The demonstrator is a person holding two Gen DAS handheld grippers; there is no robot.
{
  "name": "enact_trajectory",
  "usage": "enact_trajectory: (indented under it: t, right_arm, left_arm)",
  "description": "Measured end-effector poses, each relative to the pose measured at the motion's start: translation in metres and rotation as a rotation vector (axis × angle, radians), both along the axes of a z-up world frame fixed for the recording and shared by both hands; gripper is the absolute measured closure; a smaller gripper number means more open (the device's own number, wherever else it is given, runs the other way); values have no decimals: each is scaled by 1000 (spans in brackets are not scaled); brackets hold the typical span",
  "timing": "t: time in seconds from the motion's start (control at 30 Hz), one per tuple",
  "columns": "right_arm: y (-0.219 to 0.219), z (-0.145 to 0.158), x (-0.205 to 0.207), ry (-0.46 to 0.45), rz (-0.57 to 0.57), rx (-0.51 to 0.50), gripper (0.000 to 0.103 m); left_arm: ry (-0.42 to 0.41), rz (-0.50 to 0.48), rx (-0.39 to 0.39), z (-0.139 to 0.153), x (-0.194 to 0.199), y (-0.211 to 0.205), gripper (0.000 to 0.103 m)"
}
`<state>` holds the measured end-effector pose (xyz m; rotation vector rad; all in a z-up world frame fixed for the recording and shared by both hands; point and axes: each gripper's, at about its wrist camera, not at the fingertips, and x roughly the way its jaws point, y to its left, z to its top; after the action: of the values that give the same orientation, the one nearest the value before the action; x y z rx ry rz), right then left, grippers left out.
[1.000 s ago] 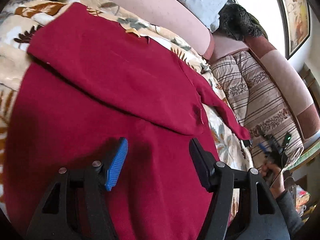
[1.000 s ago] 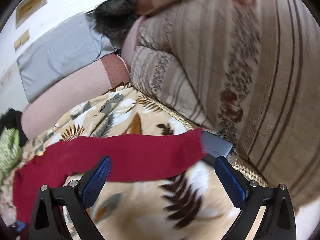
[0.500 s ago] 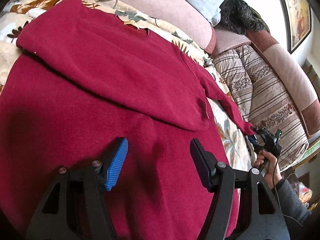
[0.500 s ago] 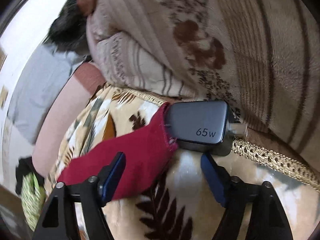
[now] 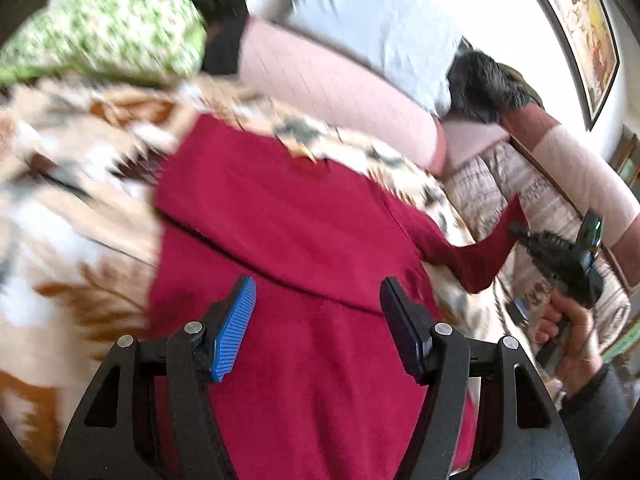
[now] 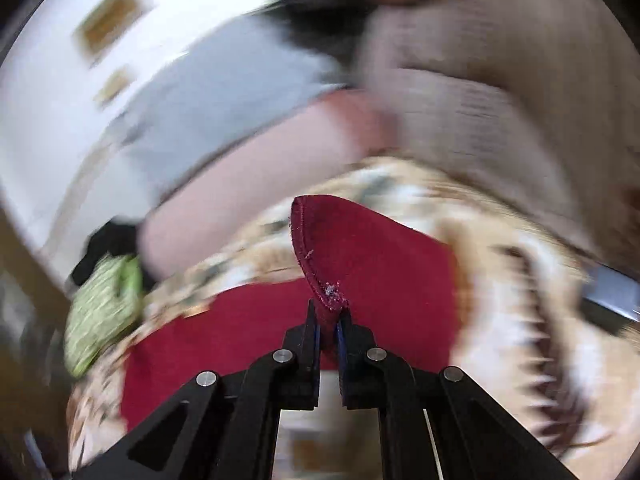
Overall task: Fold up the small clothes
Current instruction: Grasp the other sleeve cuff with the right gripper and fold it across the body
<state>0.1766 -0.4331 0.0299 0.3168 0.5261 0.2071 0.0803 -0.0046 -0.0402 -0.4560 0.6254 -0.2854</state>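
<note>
A dark red sweater (image 5: 288, 240) lies on a leaf-patterned blanket (image 5: 72, 216), its left sleeve folded across the body. My left gripper (image 5: 316, 320) is open and empty, hovering over the sweater's lower body. My right gripper (image 6: 328, 320) is shut on the cuff of the right sleeve (image 6: 360, 256) and holds it lifted off the blanket. In the left wrist view the right gripper (image 5: 516, 232) shows at the right, with the sleeve (image 5: 476, 264) stretched up to it.
A pink sofa back (image 5: 336, 92) with a grey cloth (image 5: 372, 28) runs behind. A striped cushion (image 5: 500, 184) stands at the right, a green patterned cushion (image 5: 112, 40) at the far left. A dark charger block (image 6: 612, 288) lies at the blanket's right edge.
My right gripper has shut on the sleeve cuff and lifted it off the blanket, away from the charger. My left gripper has drawn back, still open, over the sweater.
</note>
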Motion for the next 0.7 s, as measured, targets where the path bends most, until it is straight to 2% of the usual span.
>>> enact_trajectory:
  t: [0.13, 0.27, 0.33, 0.4, 0.47, 0.57, 0.7]
  right_arm:
    - [113, 5, 5, -32, 222, -38, 97]
    - [204, -14, 5, -29, 392, -70, 97]
    - [254, -31, 0, -24, 464, -111, 97]
    - [286, -50, -1, 1, 510, -144, 97]
    - [309, -68, 2, 31, 527, -191, 97]
    - [323, -92, 16, 79, 485, -248, 97]
    - [326, -99, 33, 90, 432, -242, 97]
  left_arm:
    - [-21, 115, 45, -7, -10, 31, 38]
    - [62, 254, -69, -31, -10, 62, 38]
    - [84, 271, -80, -37, -4, 65, 38]
    - [93, 264, -74, -38, 0, 64, 38]
    - [90, 257, -71, -39, 1, 64, 38]
    - [94, 251, -74, -41, 2, 61, 38]
    - [102, 255, -86, -43, 3, 61, 38]
